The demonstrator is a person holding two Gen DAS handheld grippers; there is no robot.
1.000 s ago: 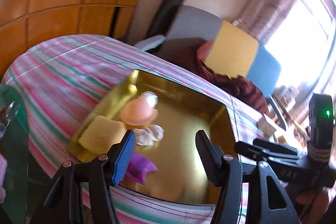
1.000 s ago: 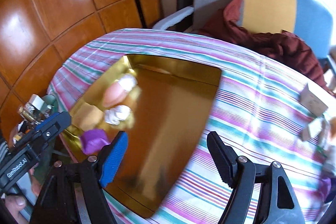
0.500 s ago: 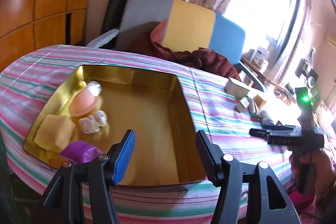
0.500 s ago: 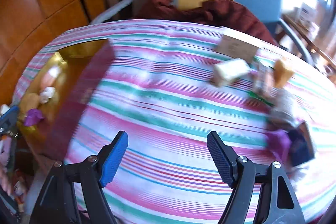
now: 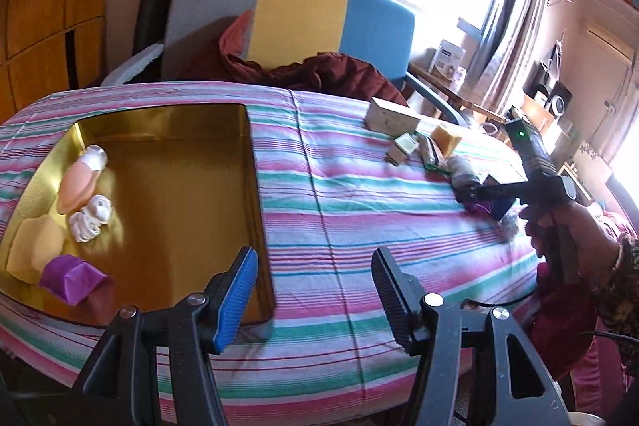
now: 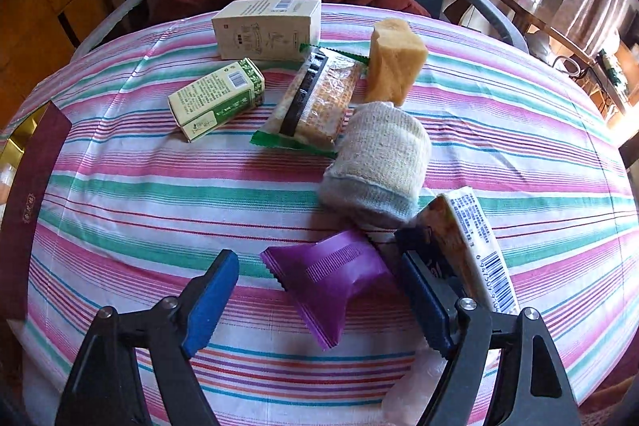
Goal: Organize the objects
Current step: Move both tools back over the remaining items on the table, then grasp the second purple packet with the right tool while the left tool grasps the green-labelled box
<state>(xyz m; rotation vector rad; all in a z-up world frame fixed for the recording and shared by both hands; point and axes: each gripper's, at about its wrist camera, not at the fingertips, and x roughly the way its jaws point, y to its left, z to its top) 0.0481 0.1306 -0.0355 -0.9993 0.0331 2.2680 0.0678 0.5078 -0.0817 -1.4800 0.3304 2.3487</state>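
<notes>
Only left view: gold tray (image 5: 167,118); right view: purple pkt (image 6: 331,278) btwn open right tongs (image 6: 319,298).

A desk (image 5: 327,210) under a pink, green and white striped cloth (image 6: 159,186) carries everything. At one end sits a gold tray (image 5: 255,186) with a dark red outer wall. At the other end lies a loose cluster — a pale carton (image 6: 266,28), a green-printed box (image 6: 217,98), a snack bar in clear wrap (image 6: 319,102), a yellow sponge block (image 6: 393,64), a rolled knit sock (image 6: 379,166), a purple packet (image 6: 331,278) and a barcoded pack (image 6: 475,246) — several of them touching.
</notes>
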